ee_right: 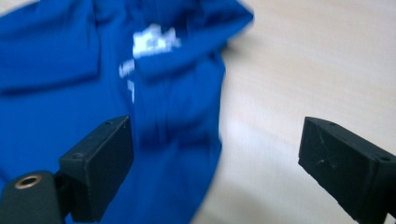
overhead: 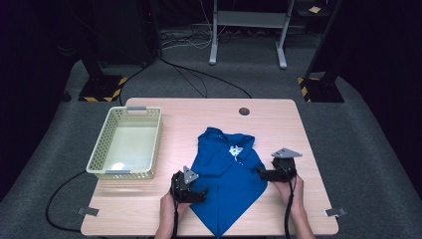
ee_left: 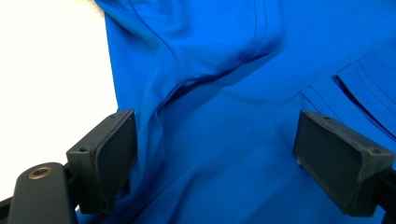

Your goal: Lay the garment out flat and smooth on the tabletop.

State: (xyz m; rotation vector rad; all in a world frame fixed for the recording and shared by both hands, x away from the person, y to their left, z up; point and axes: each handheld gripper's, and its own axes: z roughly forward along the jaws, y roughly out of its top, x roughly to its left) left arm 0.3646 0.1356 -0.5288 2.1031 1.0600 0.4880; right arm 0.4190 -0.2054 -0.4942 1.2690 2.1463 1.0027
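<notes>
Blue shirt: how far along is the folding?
The blue shirt lies partly folded on the table, its sides drawn in to a point at the near edge. The left gripper and right gripper sit at opposite edges, jaws open, gripping nothing. Probably left: more folds, then perhaps into the empty basket.

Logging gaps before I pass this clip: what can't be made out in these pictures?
- White print on the blue fabric garment: motion blur in the right gripper view; too small in the high view.
- Garment's lower tip: cut off by the high view's bottom edge.
- Garment's outline: cropped by the left gripper view's edges.
- Pale perforated plastic basket: glare washes out part of its floor in the high view.
</notes>
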